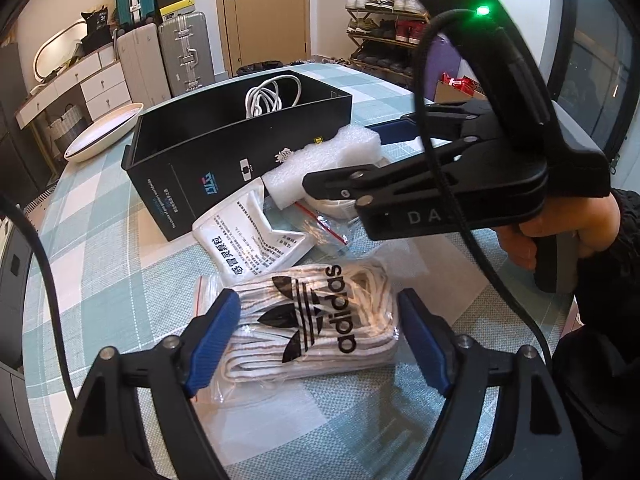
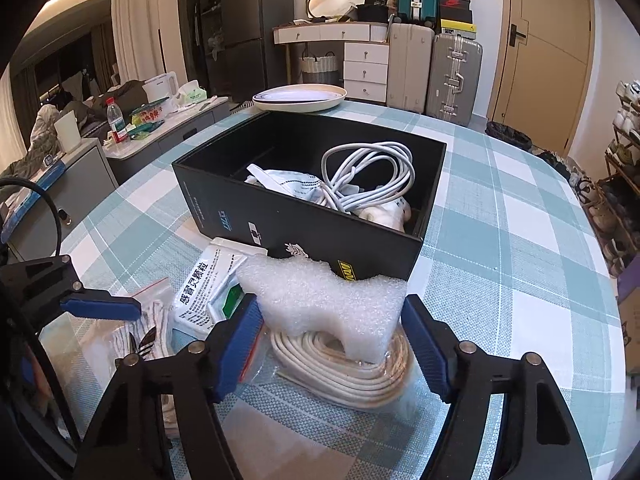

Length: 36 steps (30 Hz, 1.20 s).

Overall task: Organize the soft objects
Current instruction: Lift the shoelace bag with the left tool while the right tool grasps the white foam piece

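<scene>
On the table (image 2: 500,208), which carries a cloth of pale green and white squares, stands a large black box (image 2: 304,224) with its top open. Inside the box lie a coiled white cable (image 2: 372,176) and a white sachet with print, next to some other white soft things that I cannot name.

Just in front of the box, touching its near wall, sits a piece of white foam (image 2: 328,300). It rests on top of a clear bag with a flat coil of white cord (image 2: 340,376). The right gripper (image 2: 332,344) is lowered over these two; its blue fingers (image 2: 236,344) stand on both sides of the foam and the cord. The left pad is very near the foam, the right pad shows a small gap, so whether they already press I cannot tell.

To the left of the foam lies a white medicine sachet (image 1: 256,240) with Chinese letters. Nearer to the person lies a clear bag of white laces (image 1: 312,320) with an adidas mark. The left gripper (image 1: 320,336) has its fingers about half open on both sides of this bag, close to it, but a firm hold is not visible.

A hand (image 1: 552,236) holds the grip of the right gripper.
</scene>
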Tool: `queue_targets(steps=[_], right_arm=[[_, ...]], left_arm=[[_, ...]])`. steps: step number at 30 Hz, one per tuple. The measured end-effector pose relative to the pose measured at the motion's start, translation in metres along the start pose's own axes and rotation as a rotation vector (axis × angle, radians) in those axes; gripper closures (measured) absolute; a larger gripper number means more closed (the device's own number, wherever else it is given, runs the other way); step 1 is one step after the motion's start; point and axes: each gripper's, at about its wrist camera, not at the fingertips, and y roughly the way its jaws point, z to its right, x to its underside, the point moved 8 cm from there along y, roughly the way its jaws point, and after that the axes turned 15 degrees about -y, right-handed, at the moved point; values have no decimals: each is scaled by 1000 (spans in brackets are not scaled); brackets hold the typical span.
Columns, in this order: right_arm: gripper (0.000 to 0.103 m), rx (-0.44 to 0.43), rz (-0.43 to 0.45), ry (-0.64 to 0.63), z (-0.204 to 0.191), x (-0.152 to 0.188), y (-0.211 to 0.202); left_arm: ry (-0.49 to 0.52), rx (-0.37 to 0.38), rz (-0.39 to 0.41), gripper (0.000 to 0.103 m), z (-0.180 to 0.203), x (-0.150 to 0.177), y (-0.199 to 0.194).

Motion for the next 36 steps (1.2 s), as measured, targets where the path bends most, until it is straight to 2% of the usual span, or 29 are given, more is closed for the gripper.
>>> queue_targets(steps=[9,19,25,31,36], right_arm=[[31,2,47,24,8,10,-28],[31,6,58,31,11,14,-37],[31,-1,66,24,7,12,-39],[31,2,79,25,7,9,-44],[31,7,80,30,9,10,-46]], left_arm=[[-37,19,-3,19,-8,-4,-5],[-29,-12,-25,15,-32,12,-18],[-118,-5,-27,15,-48,15,-26],[-279,39,-79,15,-51,9,-17],[-296,30,-67,15,-43,-1,-2]])
